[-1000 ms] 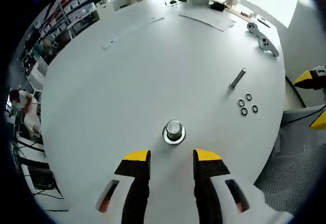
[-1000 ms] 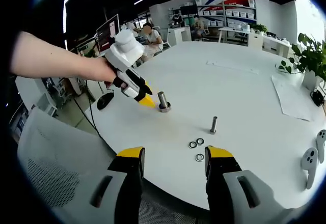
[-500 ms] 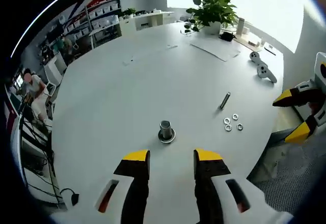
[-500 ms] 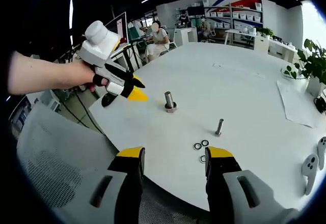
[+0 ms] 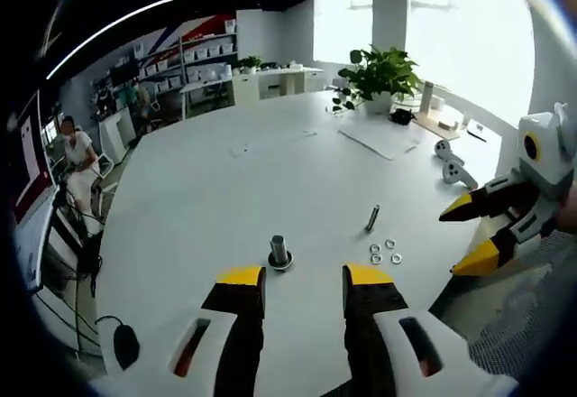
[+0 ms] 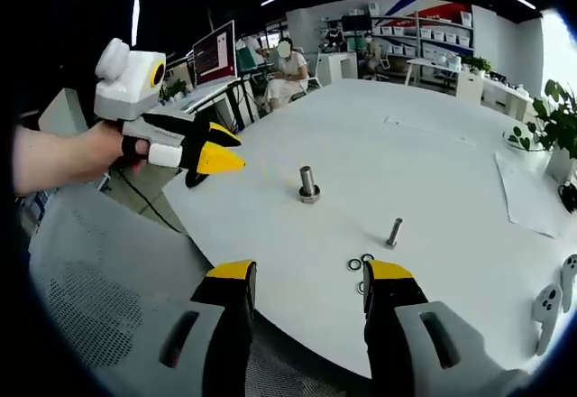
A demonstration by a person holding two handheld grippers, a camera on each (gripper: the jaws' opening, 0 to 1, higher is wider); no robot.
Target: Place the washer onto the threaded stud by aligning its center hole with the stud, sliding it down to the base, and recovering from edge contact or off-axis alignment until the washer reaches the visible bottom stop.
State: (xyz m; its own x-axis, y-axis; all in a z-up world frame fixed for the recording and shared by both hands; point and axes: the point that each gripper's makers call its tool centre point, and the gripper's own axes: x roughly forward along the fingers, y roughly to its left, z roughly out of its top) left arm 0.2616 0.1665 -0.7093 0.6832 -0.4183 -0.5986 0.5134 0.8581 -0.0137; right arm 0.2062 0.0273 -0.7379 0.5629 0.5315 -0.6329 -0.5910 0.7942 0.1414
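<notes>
1. Left hand-held gripper [image 5: 302, 280]: jaws released, nothing between them. It hovers above the near edge of the table [image 5: 198, 198], well apart from all parts. In the right gripper view it appears at the left [image 6: 216, 155], gripped by a hand [image 6: 108, 149].

2. Right hand-held gripper [image 6: 306, 275]: jaws released and empty, held just off the table edge. It also shows in the left gripper view at the right [image 5: 471, 235].

3. Washers: three loose washers [image 5: 385, 251] lie flat on the table in a small cluster, none picked up. In the right gripper view the cluster [image 6: 359, 263] sits just ahead of the right jaw tip, partly hidden by it.

4. Threaded stud [image 6: 308, 183]: stands upright on a round base, long axis vertical, well apart from the washers. A second, smaller upright pin [image 6: 394, 232] stands near the washers.

5. Key relation: the washers lie directly ahead of and below the right hand-held gripper, which is judged the nearer of the two. The stud lies farther ahead and to its left.

6. Judgement: the next move calls for lowering onto one washer, then aligning its hole with the vertical stud axis.
</notes>
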